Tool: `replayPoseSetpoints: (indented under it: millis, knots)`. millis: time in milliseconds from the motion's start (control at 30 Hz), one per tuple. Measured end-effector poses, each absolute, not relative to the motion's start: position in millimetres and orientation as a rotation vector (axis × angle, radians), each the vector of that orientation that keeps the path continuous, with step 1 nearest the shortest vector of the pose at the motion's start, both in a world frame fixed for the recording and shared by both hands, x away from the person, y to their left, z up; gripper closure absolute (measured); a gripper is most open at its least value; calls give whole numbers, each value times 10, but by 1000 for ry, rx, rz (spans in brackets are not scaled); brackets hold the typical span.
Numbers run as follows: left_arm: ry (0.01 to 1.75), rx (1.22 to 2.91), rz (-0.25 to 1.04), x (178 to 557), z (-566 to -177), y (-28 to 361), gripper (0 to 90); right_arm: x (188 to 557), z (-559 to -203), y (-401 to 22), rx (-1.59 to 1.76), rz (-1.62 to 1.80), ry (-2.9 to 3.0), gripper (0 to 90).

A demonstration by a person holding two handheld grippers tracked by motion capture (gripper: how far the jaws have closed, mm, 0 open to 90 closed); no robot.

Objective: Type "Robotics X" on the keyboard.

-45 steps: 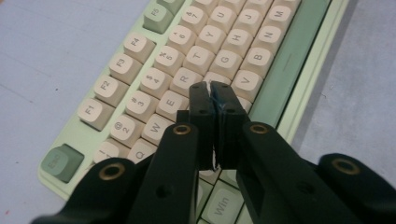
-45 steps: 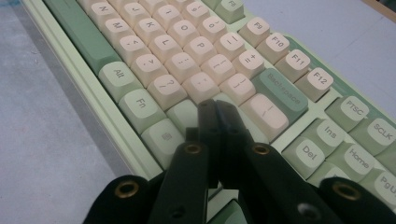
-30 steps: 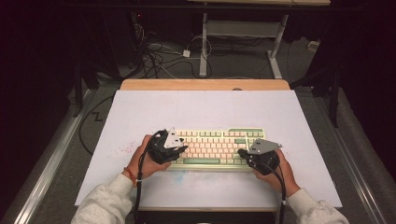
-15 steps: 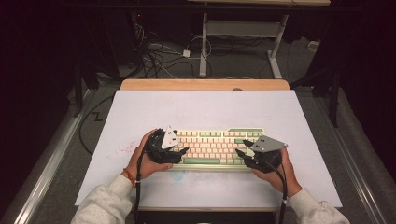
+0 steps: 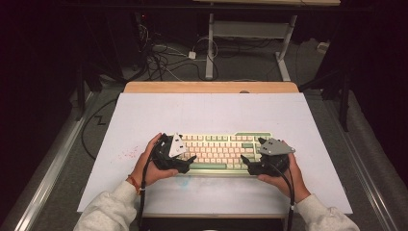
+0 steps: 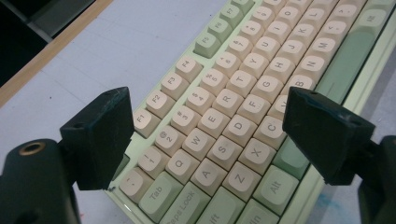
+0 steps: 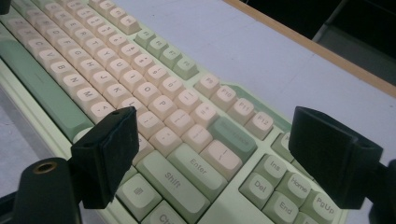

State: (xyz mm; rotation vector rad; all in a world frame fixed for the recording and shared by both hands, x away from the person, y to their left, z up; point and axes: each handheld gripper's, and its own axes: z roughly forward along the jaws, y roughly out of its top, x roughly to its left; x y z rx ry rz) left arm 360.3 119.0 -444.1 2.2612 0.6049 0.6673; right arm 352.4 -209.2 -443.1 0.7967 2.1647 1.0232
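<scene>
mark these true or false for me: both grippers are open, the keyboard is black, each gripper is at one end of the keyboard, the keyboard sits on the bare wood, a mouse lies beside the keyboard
1. Both the left gripper and the right gripper are open: true; their jaws have just been opening and stand wide over the keys.
2. The keyboard is black: false, it is pale green with cream keys.
3. Each gripper is at one end of the keyboard: true.
4. The keyboard sits on bare wood: false, it lies on a white sheet.
5. A mouse lies beside it: false, there is none.
</scene>
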Motion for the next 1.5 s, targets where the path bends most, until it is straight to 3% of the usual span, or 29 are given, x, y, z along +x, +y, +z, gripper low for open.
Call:
replayPoseSetpoints:
  millis: [1500]
  knots:
    - [569,2194,804,3317,-4331,1454,158,3394,-4246,-2117,705,1009,2100,194]
